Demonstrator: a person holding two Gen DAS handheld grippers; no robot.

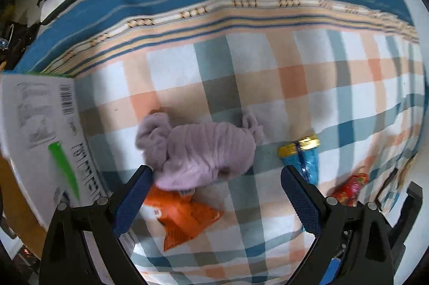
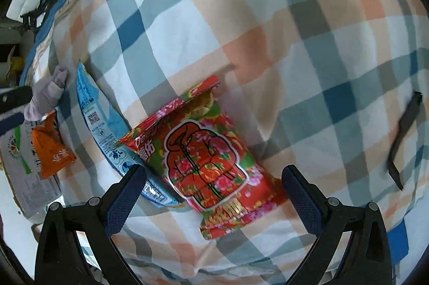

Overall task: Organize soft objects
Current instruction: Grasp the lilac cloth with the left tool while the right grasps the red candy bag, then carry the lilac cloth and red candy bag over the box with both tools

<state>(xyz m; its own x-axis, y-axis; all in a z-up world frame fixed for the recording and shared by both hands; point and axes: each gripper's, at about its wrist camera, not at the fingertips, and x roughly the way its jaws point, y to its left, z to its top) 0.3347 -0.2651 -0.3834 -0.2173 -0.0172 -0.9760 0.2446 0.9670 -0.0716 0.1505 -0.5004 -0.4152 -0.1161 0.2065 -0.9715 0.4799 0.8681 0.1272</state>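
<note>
Soft lilac cloth (image 1: 198, 151) lies bunched on the checked bedsheet (image 1: 308, 86), overlapping the top of an orange packet (image 1: 185, 215). I hold my left gripper (image 1: 217, 202) low over them, tilted down, fingers spread wide and gripping nothing; its left pad (image 1: 131, 202) sits just beside the cloth's edge. A white printed box (image 1: 40, 124) stands to the left. My right gripper (image 2: 214, 202) hangs equally wide and empty over a red floral packet (image 2: 206, 151) that overlaps a blue packet (image 2: 107, 124).
</note>
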